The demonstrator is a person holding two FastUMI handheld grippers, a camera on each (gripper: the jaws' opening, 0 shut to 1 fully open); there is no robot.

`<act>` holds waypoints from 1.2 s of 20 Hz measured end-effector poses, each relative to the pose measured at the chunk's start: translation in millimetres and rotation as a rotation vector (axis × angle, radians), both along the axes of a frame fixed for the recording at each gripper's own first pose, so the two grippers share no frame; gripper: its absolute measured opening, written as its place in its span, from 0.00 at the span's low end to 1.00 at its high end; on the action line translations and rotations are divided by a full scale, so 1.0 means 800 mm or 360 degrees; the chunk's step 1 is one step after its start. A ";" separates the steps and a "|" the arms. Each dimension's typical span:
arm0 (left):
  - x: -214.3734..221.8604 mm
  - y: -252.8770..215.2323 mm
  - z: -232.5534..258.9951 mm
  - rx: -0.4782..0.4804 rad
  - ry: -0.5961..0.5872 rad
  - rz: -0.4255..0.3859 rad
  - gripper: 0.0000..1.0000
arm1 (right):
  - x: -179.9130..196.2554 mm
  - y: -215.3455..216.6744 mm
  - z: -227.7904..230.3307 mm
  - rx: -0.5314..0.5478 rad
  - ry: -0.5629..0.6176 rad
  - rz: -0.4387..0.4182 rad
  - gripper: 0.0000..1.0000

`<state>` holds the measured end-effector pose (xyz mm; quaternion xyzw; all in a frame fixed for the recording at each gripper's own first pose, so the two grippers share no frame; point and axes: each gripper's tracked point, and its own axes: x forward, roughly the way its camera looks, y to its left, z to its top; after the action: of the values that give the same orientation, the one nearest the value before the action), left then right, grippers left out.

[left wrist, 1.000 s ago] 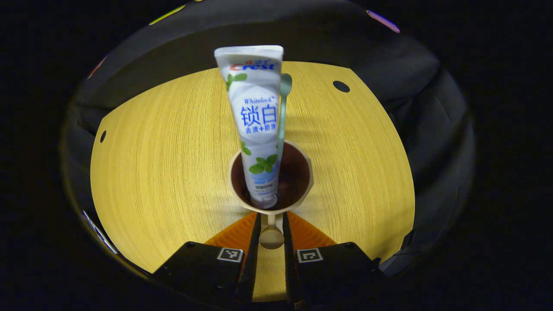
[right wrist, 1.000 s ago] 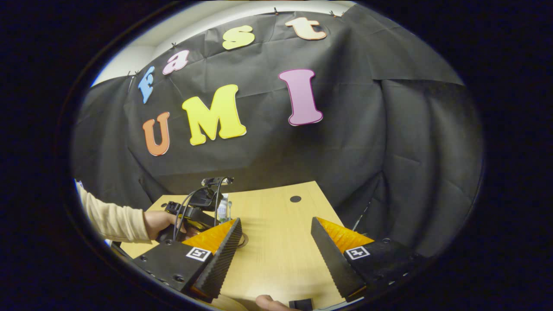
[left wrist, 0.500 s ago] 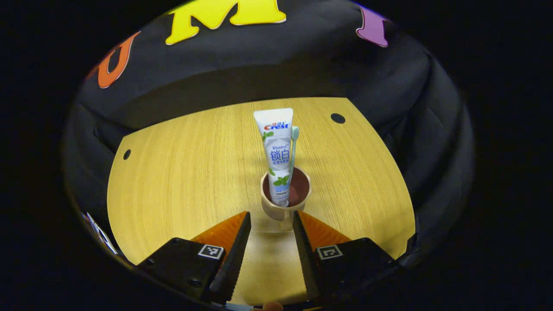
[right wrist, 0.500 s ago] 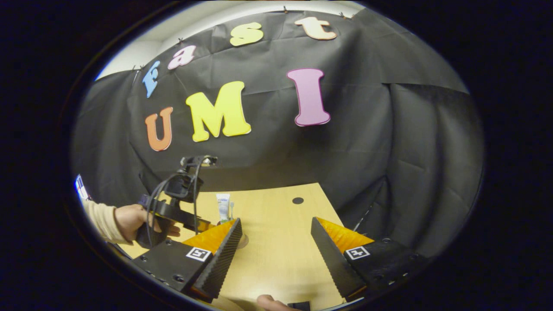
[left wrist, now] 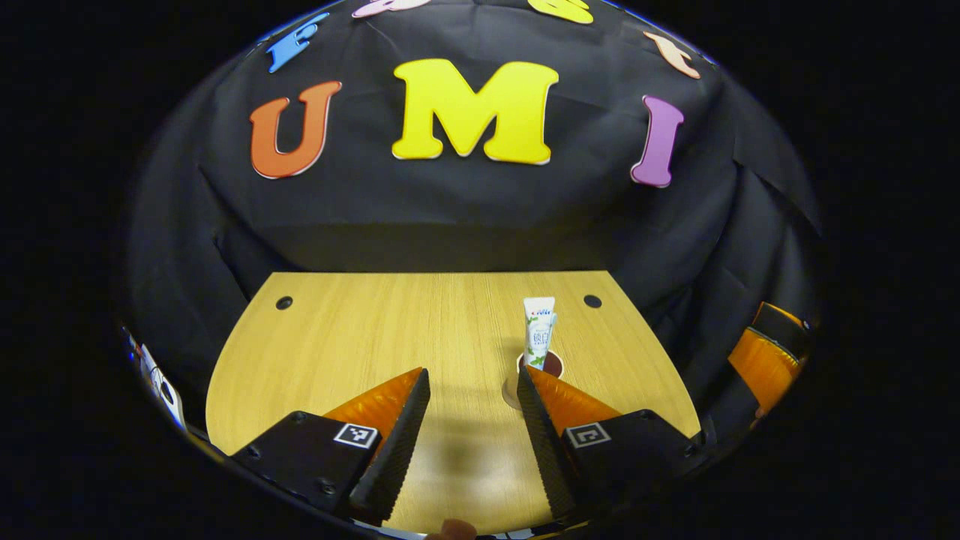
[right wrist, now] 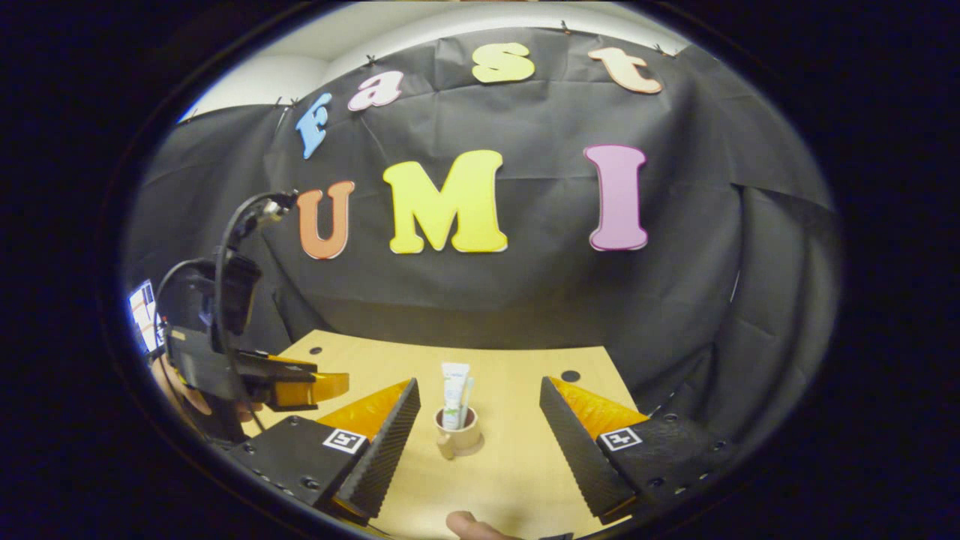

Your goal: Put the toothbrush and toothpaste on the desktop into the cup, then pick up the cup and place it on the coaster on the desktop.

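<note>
Cup [right wrist: 457,433] stands upright on the counter [right wrist: 517,465], ahead between the right gripper's [right wrist: 476,427] wide-spread fingers, holding toothpaste [right wrist: 453,394] and toothbrush [right wrist: 466,402]. Left gripper [left wrist: 469,409] is open wide, holding nothing.

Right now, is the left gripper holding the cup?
No. In the right gripper view the left gripper hangs off to the side, well apart from the cup, which stands alone on the table.
</note>
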<state>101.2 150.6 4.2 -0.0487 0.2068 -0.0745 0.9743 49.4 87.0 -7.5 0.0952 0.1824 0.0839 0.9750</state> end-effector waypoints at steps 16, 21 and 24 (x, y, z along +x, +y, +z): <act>-0.077 0.122 0.077 -0.0062 -0.0550 0.0127 0.98 | -0.039 0.118 0.076 -0.0133 -0.0255 -0.0192 0.94; -0.085 0.120 0.065 -0.0093 -0.0493 0.0067 0.99 | -0.052 0.146 0.067 -0.0165 -0.0212 -0.0187 0.95; -0.085 0.134 0.068 -0.0056 -0.0535 0.0075 0.98 | -0.052 0.158 0.067 -0.0190 -0.0209 -0.0173 0.97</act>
<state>33.4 257.7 58.6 -0.0574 0.0384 -0.0623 0.9957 8.2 213.8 46.1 0.0410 0.1173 0.0260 0.9919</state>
